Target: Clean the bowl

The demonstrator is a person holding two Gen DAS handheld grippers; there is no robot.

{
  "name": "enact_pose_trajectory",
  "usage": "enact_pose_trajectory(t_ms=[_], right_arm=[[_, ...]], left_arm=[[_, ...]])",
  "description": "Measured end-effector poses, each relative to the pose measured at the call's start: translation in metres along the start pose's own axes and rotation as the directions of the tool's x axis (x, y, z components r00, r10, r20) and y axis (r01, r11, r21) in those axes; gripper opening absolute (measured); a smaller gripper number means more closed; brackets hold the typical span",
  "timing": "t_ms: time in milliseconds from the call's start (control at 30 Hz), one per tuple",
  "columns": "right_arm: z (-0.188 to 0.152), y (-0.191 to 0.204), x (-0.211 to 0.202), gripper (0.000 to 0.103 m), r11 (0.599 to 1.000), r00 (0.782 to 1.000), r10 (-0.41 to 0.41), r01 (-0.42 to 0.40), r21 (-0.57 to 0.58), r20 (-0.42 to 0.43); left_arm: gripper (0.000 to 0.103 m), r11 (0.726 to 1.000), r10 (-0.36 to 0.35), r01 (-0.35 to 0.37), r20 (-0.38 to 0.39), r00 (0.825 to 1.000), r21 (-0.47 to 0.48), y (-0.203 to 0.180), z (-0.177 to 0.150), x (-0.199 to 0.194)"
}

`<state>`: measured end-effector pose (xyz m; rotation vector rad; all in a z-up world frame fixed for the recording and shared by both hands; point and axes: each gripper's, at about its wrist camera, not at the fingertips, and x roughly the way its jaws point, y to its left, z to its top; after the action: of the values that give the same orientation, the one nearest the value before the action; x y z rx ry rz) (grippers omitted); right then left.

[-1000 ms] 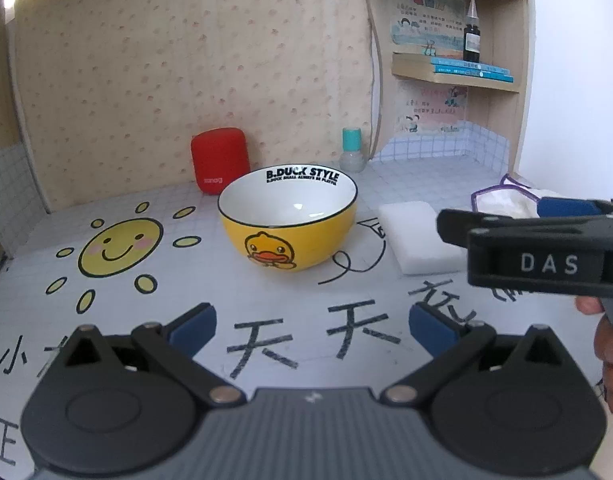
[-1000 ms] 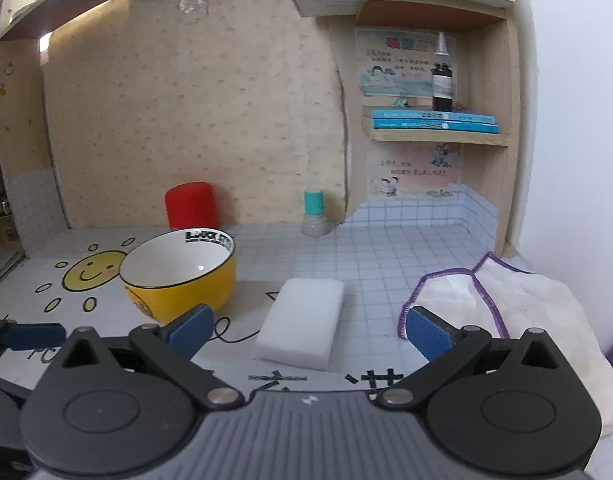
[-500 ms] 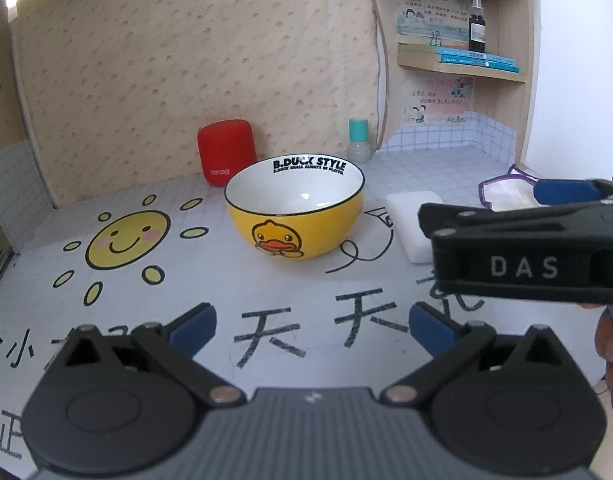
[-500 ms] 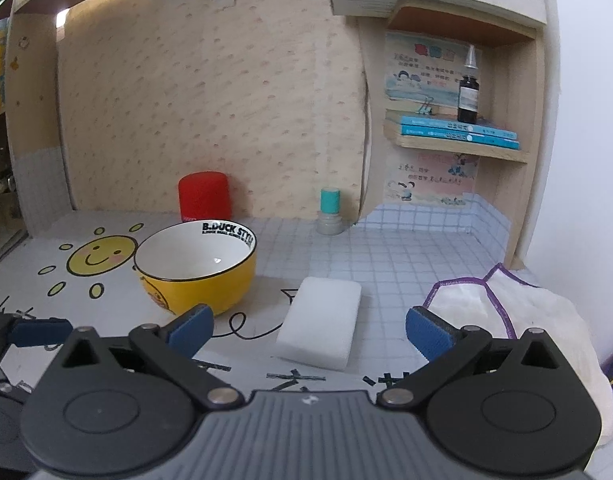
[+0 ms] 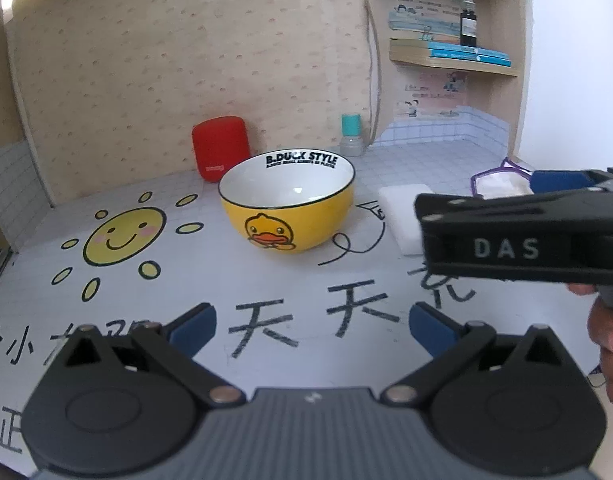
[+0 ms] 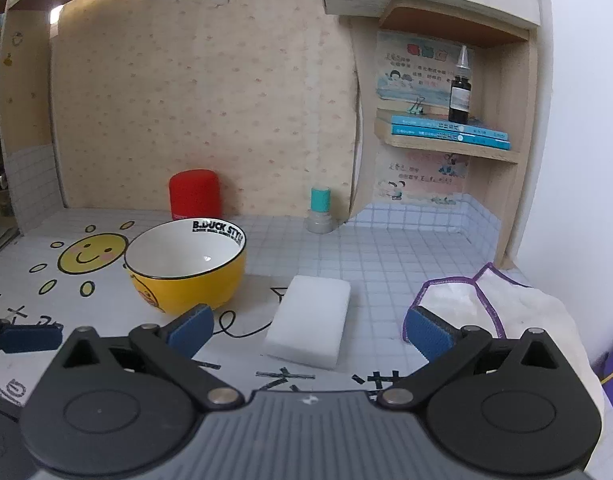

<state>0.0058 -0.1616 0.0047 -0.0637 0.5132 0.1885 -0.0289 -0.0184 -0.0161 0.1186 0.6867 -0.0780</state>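
A yellow bowl [image 5: 287, 204] with a duck picture and white inside stands upright on the printed table mat; it also shows in the right wrist view [image 6: 186, 266]. A white sponge block [image 6: 310, 326] lies flat to its right, partly hidden in the left wrist view [image 5: 400, 216] by the right gripper's body. My left gripper [image 5: 311, 326] is open and empty, well short of the bowl. My right gripper [image 6: 308, 328] is open and empty, with the sponge lying ahead between its fingers.
A red cylinder [image 5: 220, 148] and a small teal-capped bottle [image 5: 351, 134] stand by the back wall. A white cloth with purple edging [image 6: 502, 312] lies at the right. A wooden shelf [image 6: 446, 140] with books and a dark bottle hangs at the back right.
Both grippers have drawn back and tilted slightly; the right gripper's body now covers more of the sponge in the left wrist view. The bowl and sponge have not moved.
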Motion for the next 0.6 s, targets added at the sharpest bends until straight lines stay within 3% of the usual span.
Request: enact_pose_trajectory(t_ms=[600], right_arm=[[-0.002,0.004,0.014,0.103,1.000,1.000,0.004,-0.004,-0.009,-0.029]], left_arm=[[0.103,1.000,-0.025,0.026,-0.037,0.999,0.007,-0.002,-0.005,0.008]])
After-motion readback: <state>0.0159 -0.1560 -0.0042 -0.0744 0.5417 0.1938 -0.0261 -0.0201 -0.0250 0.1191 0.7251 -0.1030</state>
